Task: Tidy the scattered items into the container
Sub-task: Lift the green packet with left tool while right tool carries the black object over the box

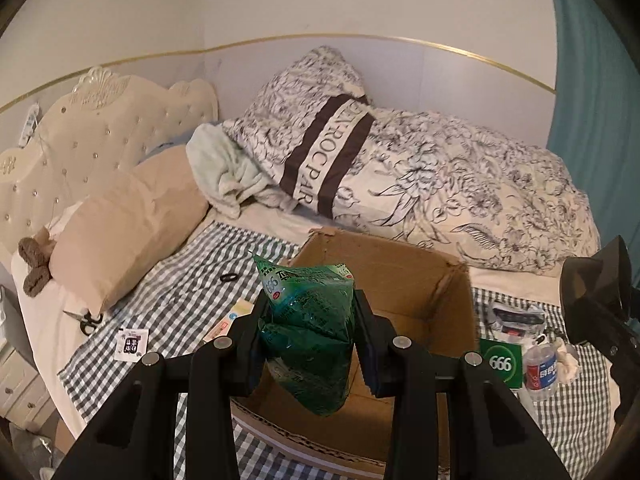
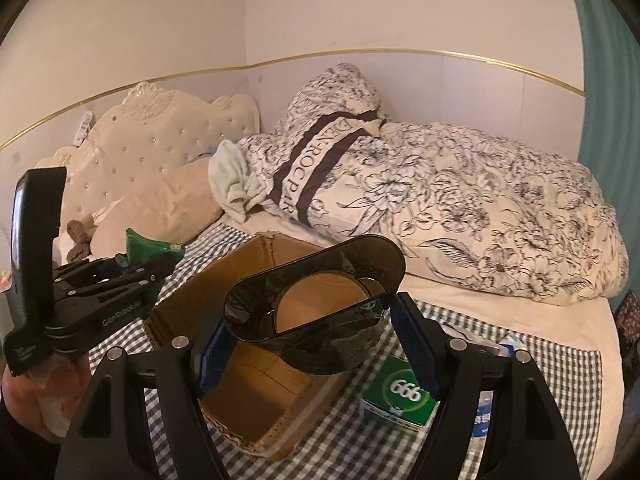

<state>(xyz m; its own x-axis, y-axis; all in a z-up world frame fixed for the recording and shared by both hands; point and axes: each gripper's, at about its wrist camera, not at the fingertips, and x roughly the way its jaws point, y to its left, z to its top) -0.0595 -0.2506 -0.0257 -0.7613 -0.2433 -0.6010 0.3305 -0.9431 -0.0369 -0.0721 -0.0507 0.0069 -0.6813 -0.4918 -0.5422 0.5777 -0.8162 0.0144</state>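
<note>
My left gripper [image 1: 310, 334] is shut on a green plastic packet [image 1: 312, 332] and holds it above the open cardboard box [image 1: 404, 276]. In the right wrist view the left gripper [image 2: 132, 266] shows at the left with the green packet [image 2: 150, 248] in it. My right gripper [image 2: 316, 344] is shut on a dark smoky plastic cup-like container [image 2: 320, 300], held over the cardboard box [image 2: 256, 396]. That dark container also shows at the right edge of the left wrist view [image 1: 592, 284].
On the checked cloth [image 1: 168, 300] lie a green "666" box [image 1: 502, 362], a small bottle [image 1: 542, 372], a clear case [image 1: 516, 316], crumpled tissue [image 1: 568, 362], scissors [image 1: 90, 322], a black ring [image 1: 228, 278], a sachet [image 1: 130, 344] and a flat packet [image 1: 230, 318]. Pillows and duvet [image 1: 460, 184] lie behind.
</note>
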